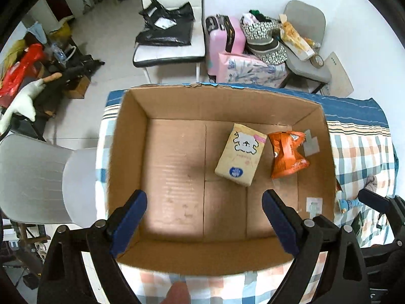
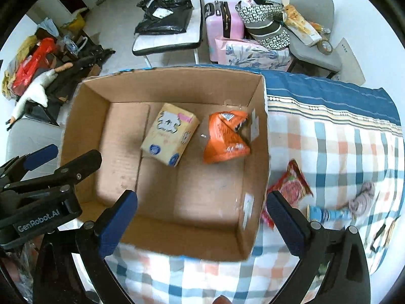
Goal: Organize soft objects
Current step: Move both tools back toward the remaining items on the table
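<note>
Hovering over the cardboard box (image 1: 126, 152), we hold both the left gripper (image 1: 204, 217) and right gripper (image 2: 202, 217) wide and empty; tissue pack (image 1: 240, 154) and orange packet (image 1: 287, 154) lie inside by its right wall.

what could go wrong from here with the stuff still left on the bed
The red snack packet lies tight against the cardboard box wall, so the right gripper may knock the box while reaching it. The blue tube and pink cloth lie close together; one pinch might catch both. The bedsheet could also bunch into the grip.

Brown cardboard box (image 2: 83, 116), orange snack bag (image 2: 222, 139), cream tissue pack (image 2: 167, 134), checked bedsheet (image 2: 341, 147)
</note>
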`<state>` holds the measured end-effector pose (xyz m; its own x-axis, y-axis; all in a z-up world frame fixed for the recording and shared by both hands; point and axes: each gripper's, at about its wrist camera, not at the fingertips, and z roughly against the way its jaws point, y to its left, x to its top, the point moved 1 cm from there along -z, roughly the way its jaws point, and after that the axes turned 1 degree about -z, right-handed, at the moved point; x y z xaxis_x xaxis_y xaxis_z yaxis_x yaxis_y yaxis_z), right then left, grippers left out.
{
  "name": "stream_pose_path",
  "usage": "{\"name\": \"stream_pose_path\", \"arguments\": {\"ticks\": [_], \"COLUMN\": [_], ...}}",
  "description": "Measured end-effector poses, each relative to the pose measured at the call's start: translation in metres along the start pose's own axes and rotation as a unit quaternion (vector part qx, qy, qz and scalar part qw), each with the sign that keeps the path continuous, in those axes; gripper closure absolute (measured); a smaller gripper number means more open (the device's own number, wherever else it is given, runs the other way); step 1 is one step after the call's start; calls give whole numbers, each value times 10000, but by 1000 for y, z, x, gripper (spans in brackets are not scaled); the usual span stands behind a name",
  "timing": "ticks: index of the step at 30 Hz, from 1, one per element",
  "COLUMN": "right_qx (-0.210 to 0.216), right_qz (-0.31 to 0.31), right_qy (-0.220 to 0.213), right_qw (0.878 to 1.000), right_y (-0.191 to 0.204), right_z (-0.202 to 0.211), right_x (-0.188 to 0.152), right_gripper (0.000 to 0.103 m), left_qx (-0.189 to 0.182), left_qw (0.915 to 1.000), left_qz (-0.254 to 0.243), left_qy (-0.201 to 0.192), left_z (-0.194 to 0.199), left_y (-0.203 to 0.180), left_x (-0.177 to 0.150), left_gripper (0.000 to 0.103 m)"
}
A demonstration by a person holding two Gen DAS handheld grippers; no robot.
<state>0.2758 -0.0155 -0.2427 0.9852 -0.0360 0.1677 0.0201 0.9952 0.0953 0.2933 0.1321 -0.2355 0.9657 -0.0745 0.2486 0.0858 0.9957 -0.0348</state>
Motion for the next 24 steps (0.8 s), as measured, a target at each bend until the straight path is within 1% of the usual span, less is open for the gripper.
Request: {"name": "stream_pose_path", "arguments": {"ticks": [5, 9, 12, 15, 16, 17, 20, 22, 24], "right_qx": [134, 337, 532, 793, 933, 975, 942, 806, 762], "right_qz": [25, 37, -65, -284, -417, -496, -633, -825, -1067], "right_qy": [-187, -295, -393, -668, -840, -941, -1206, -1231, -1120], "right_qw": [9997, 9990, 9978, 9942, 9912, 9895, 9862, 9857, 9850], "right_y": [1, -3, -13, -37, -50, -61, -101, -138, -173], "right_z": [32, 52, 66, 83, 90, 95, 109, 112, 109], "right_x": [-27, -44, -56, -63, -67, -69, -81, -93, -104], "right_gripper": [0, 0, 0, 0, 0, 0, 0, 0, 0], "left_qx": [20, 62, 120, 148, 166, 181, 137, 150, 133], "left_qw": [9998, 9995, 9988, 9982, 9977, 9975, 9960, 9945, 9923], "left_qz": [83, 129, 168, 82, 19, -35, -376, -692, -1026], "left_qy": [-156, -297, -438, -584, -649, -687, -795, -774, -678], "left_z": [31, 54, 74, 92, 98, 101, 106, 101, 91], "left_y": [-1, -8, -18, -39, -52, -61, -108, -143, -179], "left_x": [-19, -31, -39, -42, -43, -42, -44, -45, -47], "left_gripper": [10, 10, 10, 10, 10, 10, 10, 10, 10]}}
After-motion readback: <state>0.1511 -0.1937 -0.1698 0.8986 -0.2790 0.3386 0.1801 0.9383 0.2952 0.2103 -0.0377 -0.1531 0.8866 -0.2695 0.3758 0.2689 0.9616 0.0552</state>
